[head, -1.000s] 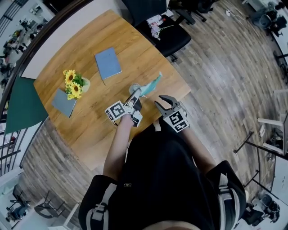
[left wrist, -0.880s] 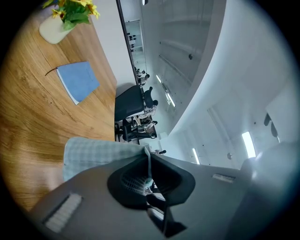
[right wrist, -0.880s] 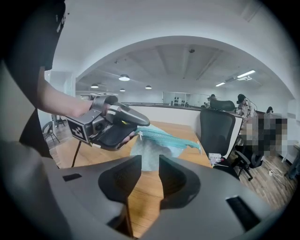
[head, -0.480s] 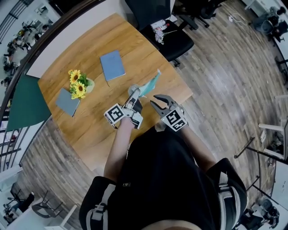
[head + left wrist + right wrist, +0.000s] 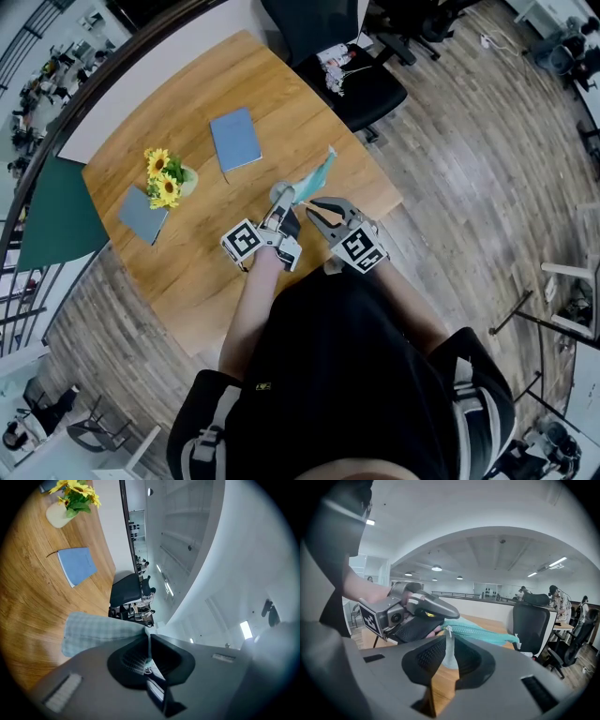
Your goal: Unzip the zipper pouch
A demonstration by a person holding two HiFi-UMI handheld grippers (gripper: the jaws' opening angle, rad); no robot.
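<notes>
The teal checked zipper pouch hangs over the near right part of the wooden table. My left gripper is shut on one end of the pouch, with the fabric pinched at its tips. My right gripper sits just right of the left one. In the right gripper view the pouch stretches rightward, and its pale zipper pull hangs between the right gripper's jaws. Those jaws have just been closing and a narrow gap still shows beside the pull. The left gripper shows there too.
A blue notebook lies at the table's far side, a vase of sunflowers to the left, and a grey-blue notebook beside it. A black office chair stands beyond the table's right corner. The table edge runs just under both grippers.
My right gripper has moved left toward the pouch's near end and its jaws have narrowed around the zipper pull. The left gripper has lifted the pouch slightly.
</notes>
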